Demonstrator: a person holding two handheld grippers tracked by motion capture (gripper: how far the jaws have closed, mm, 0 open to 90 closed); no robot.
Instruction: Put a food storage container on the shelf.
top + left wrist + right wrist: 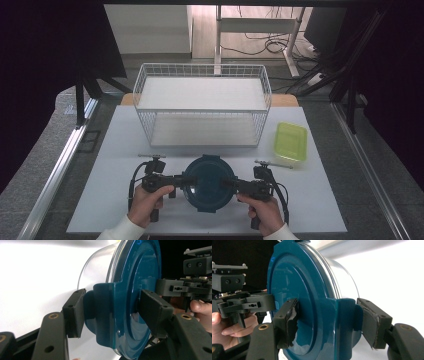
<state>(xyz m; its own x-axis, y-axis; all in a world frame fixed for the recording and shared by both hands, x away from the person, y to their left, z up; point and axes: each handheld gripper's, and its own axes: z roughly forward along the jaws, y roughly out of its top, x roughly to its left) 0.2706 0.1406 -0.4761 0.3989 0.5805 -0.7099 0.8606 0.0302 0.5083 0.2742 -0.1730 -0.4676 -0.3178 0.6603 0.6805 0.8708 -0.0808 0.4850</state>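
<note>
Now I have the container (208,183), a clear round tub with a dark teal lid, sitting low in the middle of the high view, with both grippers on it. In the left gripper view the left gripper (112,312) has its jaws about half open and clamped across the lid's latch tab, one pad under the tab, the other on the lid's top face. In the right gripper view the right gripper (329,323) does the same on the opposite tab, jaws part-way apart and pressed on the plastic. So I hold it from both sides at once, left gripper (186,181) at the lid's left edge, right gripper (226,184) at its right.

I judge this to be the carry step: the tub is gripped and looks about clear of the white surface (115,150). The wire basket (202,102) stands just above it in the frame, a green lid (291,141) off to the right. Next I would need to keep both hands level and equally spaced, lift high enough to pass the basket's front rim, then move up-frame and lower it inside.
</note>
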